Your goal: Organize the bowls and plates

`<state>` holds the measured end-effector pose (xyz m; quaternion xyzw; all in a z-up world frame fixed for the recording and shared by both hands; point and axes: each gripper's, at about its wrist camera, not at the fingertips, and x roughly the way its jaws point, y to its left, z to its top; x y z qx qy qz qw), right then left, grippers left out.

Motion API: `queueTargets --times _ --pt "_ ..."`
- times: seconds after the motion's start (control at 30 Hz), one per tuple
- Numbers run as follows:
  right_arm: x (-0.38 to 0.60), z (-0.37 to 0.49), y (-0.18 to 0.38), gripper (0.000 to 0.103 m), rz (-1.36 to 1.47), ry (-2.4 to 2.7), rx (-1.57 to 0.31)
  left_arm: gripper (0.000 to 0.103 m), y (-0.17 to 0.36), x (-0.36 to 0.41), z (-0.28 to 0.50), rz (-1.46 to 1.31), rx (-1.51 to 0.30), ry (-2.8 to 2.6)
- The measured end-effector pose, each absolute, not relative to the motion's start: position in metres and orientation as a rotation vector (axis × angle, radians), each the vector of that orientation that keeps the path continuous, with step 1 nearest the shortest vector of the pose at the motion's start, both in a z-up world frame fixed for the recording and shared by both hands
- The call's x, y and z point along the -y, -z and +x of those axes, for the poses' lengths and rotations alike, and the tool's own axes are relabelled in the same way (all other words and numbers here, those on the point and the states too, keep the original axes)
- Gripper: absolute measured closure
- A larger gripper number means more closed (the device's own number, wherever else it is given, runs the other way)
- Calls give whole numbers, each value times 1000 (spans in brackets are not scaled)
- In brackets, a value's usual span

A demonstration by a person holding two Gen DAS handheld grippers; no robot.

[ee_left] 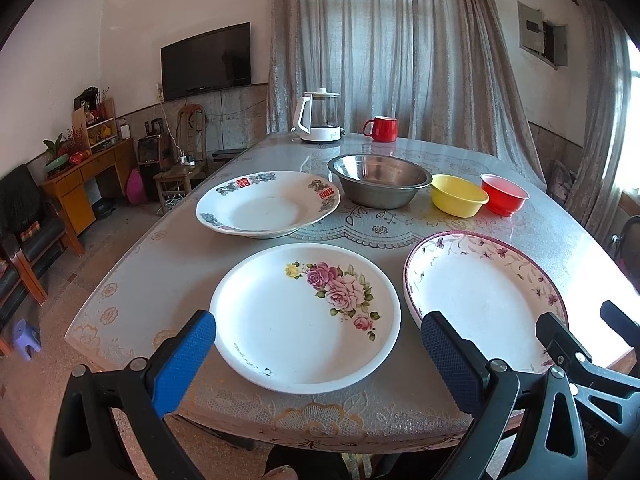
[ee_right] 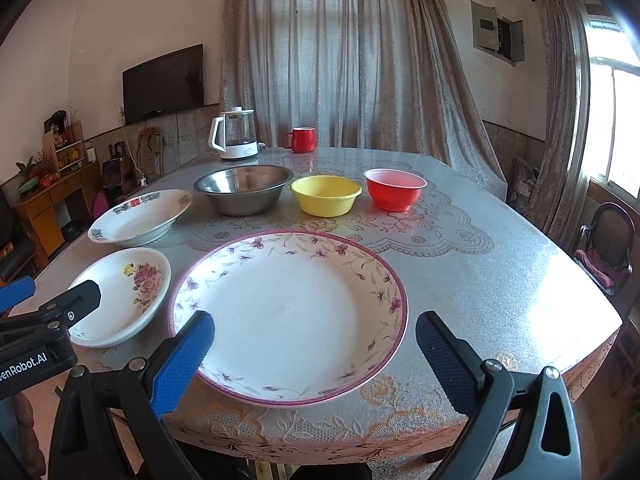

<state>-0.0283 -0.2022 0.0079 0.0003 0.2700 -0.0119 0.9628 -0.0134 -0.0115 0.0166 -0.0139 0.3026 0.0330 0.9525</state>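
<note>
On the lace-covered surface [ee_right: 500, 264] nothing is stacked yet; our left gripper [ee_left: 318, 350] and right gripper [ee_right: 314, 346] gape wide, empty, so we next grasp the rose plate [ee_left: 304, 316]

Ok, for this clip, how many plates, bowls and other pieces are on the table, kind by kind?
Plates: 3 (rose plate, purple-vine plate, red-and-blue patterned plate)
Bowls: 3 (steel bowl, yellow bowl, red bowl)
Mugs: 1 (red mug)
Kettles: 1 (white kettle)
Total: 8
</note>
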Motion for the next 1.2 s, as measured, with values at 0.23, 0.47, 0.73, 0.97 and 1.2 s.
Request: queueTargets --times 0.23,0.47,0.73,0.97,1.2 --pt "201 -12 0 0 7 -14 -582 0 -13 17 -4 13 -615 -21" --pt "226 -11 7 0 26 58 -602 0 -11 36 18 22 -641 55" --pt "257 -6 1 0 77 80 -617 0 -10 43 33 -47 -690 214" --pt "279 -4 6 0 140 -15 -705 1 -22 31 65 -108 -723 300" --pt "288 1 21 35 211 -170 -794 45 -20 41 100 -64 -814 428"
